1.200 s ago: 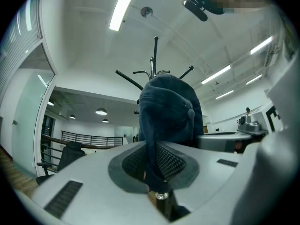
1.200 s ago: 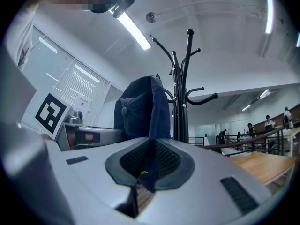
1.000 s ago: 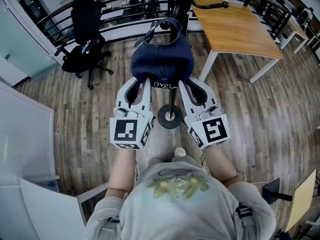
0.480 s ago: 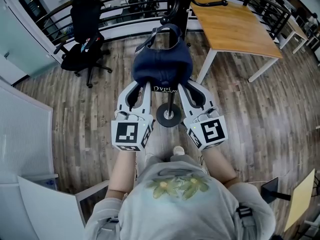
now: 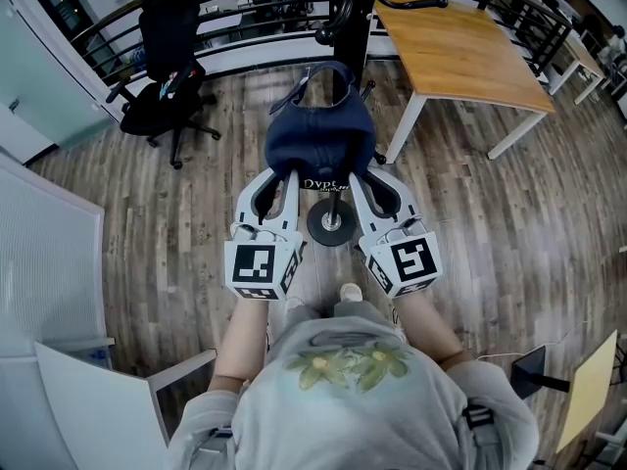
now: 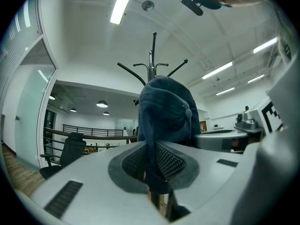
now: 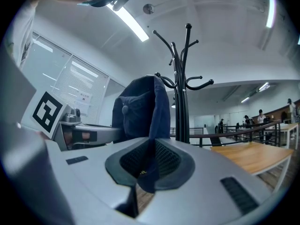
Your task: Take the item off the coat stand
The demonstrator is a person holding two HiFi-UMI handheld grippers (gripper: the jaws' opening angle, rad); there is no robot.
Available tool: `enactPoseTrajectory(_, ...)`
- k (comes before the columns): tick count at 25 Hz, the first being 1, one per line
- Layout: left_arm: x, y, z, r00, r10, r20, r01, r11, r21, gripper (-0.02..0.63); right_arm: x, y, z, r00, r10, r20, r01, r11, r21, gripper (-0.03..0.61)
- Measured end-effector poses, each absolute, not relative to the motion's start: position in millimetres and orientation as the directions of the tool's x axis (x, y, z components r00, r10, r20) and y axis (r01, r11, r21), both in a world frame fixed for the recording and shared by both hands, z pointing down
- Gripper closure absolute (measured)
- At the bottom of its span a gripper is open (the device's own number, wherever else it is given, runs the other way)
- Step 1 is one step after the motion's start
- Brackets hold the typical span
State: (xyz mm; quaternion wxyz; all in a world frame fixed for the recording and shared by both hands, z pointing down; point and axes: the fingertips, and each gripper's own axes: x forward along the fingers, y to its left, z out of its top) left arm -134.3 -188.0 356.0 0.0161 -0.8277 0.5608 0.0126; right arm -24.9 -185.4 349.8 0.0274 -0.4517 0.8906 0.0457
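Head view: we see the left gripper and right gripper fingers pinching opposite edges of the navy cap.

The cap is navy (white lettering), the coat stand black.

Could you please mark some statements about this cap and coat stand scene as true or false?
1. The left gripper and the right gripper are both clamped on the dark blue fabric cap. True.
2. The black metal coat stand lies toppled over. False: it stands upright.
3. The wooden-topped table with white legs is on the person's left. False: it is on the right.
4. A black office chair stands at the head view's upper left. True.
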Motion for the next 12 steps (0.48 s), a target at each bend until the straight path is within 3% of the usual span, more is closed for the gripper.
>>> enactPoseTrajectory(12,-129.2,-180.3,388.3,0.372,-0.928,0.029,-0.928,-0.371,0.024,0.560,-20.1,-179.4,384.8,-0.580,-0.814,-0.008,-0.814,0.580,0.012,0.541)
